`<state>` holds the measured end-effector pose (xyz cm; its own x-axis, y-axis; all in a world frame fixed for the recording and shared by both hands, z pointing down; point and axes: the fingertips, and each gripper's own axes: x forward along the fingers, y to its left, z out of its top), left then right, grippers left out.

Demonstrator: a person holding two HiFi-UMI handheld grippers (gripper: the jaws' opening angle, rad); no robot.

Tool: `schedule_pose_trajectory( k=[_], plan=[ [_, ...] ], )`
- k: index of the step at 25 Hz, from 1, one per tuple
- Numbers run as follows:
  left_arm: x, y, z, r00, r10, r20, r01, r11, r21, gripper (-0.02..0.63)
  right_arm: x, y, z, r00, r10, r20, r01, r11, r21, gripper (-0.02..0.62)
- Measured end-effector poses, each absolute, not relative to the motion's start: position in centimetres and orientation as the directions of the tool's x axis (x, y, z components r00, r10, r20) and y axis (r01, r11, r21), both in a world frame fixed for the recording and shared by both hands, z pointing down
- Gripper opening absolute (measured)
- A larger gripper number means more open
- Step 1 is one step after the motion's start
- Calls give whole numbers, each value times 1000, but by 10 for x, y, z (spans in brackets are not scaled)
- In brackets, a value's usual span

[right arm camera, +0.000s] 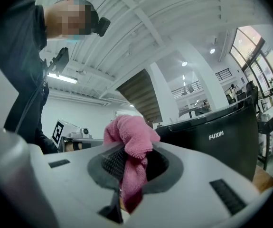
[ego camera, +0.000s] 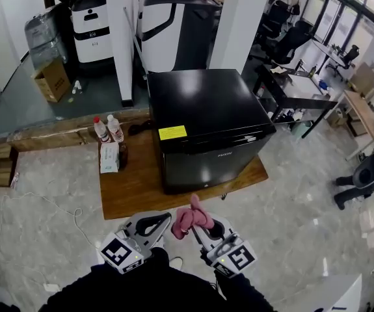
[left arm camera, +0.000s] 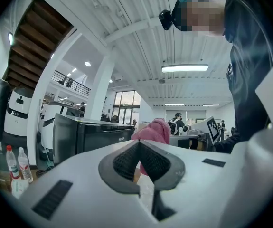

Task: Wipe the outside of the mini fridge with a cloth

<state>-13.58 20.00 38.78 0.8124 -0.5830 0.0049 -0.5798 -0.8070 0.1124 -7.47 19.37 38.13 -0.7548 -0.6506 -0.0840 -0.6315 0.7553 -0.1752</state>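
The black mini fridge (ego camera: 206, 119) stands on a wooden board (ego camera: 131, 190), its door toward me and a yellow sticker on its top. A pink cloth (ego camera: 190, 218) hangs bunched in my right gripper (ego camera: 198, 229), which is shut on it just in front of the fridge door. In the right gripper view the cloth (right arm camera: 129, 144) fills the jaws of the right gripper (right arm camera: 132, 156), with the fridge (right arm camera: 219, 137) beyond. My left gripper (ego camera: 162, 220) is beside it, shut and empty. In the left gripper view the left gripper (left arm camera: 138, 145) points at the fridge (left arm camera: 86, 137), the cloth (left arm camera: 154, 131) to its right.
Two water bottles (ego camera: 108, 128) and a white pack (ego camera: 109, 158) stand on the board left of the fridge. White pillars (ego camera: 121, 38) and machines rise behind it. A black desk (ego camera: 291, 91) is at the right, and a seated person (ego camera: 367, 174) farther right. A cable (ego camera: 50, 207) trails over the floor.
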Motion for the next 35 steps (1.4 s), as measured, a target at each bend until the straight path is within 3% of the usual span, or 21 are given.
schedule_pose_trajectory(
  k=[22,35],
  plan=[
    [-155,49,395,831,-555,28,-554,-824,120,5,-110,43,413,-708,-701,87,-707,701,-99,63],
    [-164,31,415,883,-468,30,-467,-874,134,5,-115,6,438,-561,-818,128,-828,552,-96,69]
  ],
)
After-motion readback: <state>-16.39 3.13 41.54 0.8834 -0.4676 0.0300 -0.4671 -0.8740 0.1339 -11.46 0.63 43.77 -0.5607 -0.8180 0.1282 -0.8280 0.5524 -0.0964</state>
